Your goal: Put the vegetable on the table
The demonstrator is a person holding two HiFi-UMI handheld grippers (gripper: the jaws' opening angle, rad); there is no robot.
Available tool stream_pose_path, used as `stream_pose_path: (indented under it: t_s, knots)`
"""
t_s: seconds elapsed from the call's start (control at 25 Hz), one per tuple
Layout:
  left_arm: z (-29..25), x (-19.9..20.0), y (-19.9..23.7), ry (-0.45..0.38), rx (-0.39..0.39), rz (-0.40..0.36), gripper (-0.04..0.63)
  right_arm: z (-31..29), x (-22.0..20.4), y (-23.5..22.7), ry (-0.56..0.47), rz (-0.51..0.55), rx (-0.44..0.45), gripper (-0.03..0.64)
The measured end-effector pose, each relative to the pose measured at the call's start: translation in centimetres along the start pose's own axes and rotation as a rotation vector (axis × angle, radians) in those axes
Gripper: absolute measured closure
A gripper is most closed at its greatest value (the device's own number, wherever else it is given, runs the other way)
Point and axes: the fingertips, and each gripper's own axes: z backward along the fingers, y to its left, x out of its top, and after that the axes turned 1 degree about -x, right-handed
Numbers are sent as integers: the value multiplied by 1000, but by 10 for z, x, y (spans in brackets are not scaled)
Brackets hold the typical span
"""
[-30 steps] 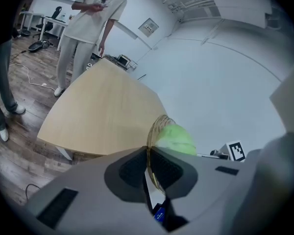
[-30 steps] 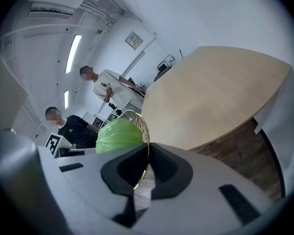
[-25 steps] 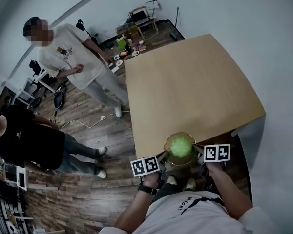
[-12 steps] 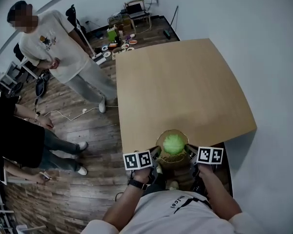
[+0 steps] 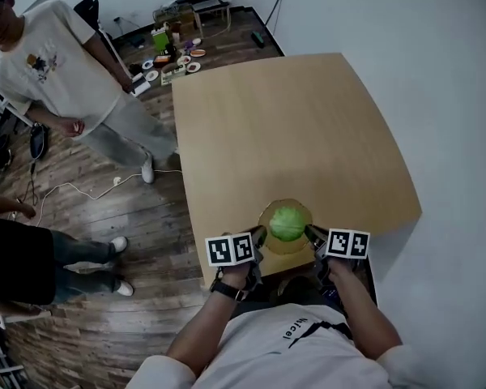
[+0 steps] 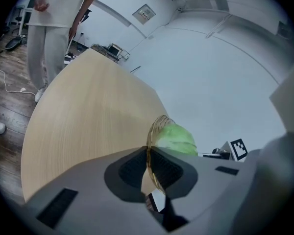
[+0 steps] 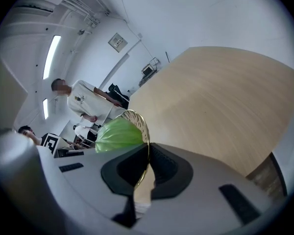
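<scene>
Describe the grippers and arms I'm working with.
Both the left gripper and right gripper have grey bodies, dark pads and a white cube with black square markers. The person wears a white short-sleeved T-shirt and a dark wristwatch on the left wrist.

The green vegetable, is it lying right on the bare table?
No, the green vegetable sits in a golden bowl whose rim the left gripper and the right gripper clamp.
</scene>
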Motion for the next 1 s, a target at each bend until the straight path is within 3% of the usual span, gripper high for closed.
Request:
stream_pose_path:
  t_s: [0.36,0.64,1.0]
  knots:
    - [-39,29,26,43,43,41,563,-40,34,-17,63,-13,-24,593]
    - [-70,48,59,22,111,74,563,-86,59,-34,129,32,-10,592]
    - [-127,61,84,59,184,103,563,-134,80,-83,221,4,-13,592]
